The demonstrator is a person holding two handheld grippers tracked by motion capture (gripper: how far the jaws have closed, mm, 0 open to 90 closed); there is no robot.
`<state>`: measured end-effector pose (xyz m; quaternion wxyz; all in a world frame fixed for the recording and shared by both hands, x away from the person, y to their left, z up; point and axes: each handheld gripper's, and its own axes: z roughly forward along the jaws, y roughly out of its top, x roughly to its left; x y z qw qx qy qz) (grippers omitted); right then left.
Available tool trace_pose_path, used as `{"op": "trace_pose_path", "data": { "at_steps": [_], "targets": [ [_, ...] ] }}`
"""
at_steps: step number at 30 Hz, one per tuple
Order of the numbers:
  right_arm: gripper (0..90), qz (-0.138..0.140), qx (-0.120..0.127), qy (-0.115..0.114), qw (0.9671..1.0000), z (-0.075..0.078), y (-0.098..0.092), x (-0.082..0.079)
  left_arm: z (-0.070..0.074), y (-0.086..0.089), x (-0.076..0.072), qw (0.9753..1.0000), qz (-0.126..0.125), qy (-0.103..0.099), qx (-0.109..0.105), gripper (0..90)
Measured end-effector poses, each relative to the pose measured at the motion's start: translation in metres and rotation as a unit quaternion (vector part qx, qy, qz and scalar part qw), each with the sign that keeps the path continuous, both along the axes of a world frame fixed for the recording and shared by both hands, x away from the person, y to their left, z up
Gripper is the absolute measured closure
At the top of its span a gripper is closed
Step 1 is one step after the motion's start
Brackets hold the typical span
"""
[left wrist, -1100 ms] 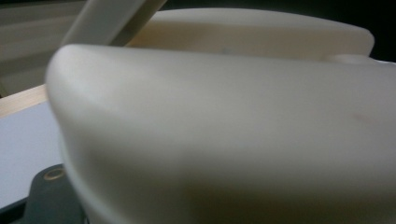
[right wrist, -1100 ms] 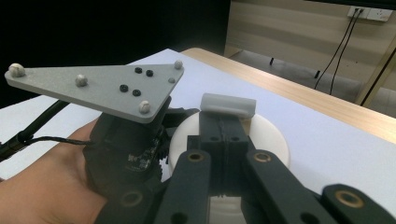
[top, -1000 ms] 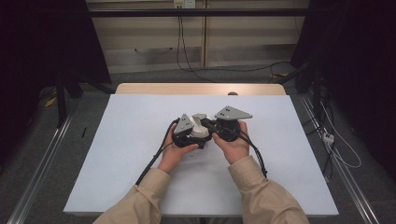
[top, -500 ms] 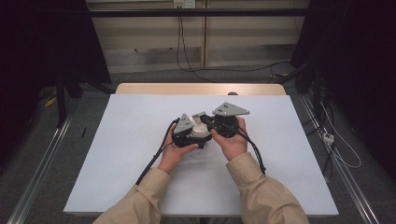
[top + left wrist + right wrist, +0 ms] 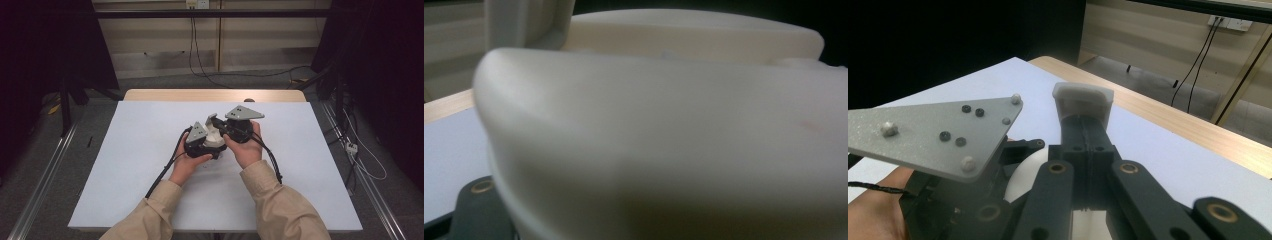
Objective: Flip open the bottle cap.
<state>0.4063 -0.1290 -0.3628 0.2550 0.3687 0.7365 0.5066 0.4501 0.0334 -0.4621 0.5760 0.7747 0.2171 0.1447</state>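
Note:
Over the middle of the white table [image 5: 125,165], a person's two hands hold the grippers close together. The left gripper [image 5: 200,140] sits under its grey plate. A cream, rounded object [image 5: 216,136] lies between the two tools. In the left gripper view this cream object [image 5: 664,140] is pressed up against the camera and hides the jaws. The right gripper [image 5: 1083,100] has its black jaws pressed together, ending in a white tip. In the high view the right gripper [image 5: 213,120] points toward the far left, beside the left gripper's plate [image 5: 933,132].
Black cables [image 5: 162,172] trail from both grippers toward the table's near edge. A wooden strip [image 5: 215,95] borders the far edge, with floor and wall sockets beyond it. Metal rails [image 5: 45,175] run along both sides of the table.
The right gripper has shifted slightly away from the person and to the left, closer to the left gripper. The left hand has barely moved.

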Motion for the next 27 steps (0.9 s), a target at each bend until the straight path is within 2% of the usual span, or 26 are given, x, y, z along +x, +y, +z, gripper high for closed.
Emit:
{"op": "trace_pose_path", "data": {
  "at_steps": [15, 27],
  "targets": [
    [90.0, 0.000, -0.007, -0.007, 1.0000, 0.000, 0.005, 0.009, 0.000, 0.000, 0.000, 1.0000, 0.000, -0.001, 0.001, 18.4],
    [90.0, -0.002, -0.010, -0.003, 0.9999, -0.004, 0.005, 0.016, 0.000, -0.001, 0.000, 1.0000, -0.001, -0.004, 0.001, 18.4]
  ]
}}
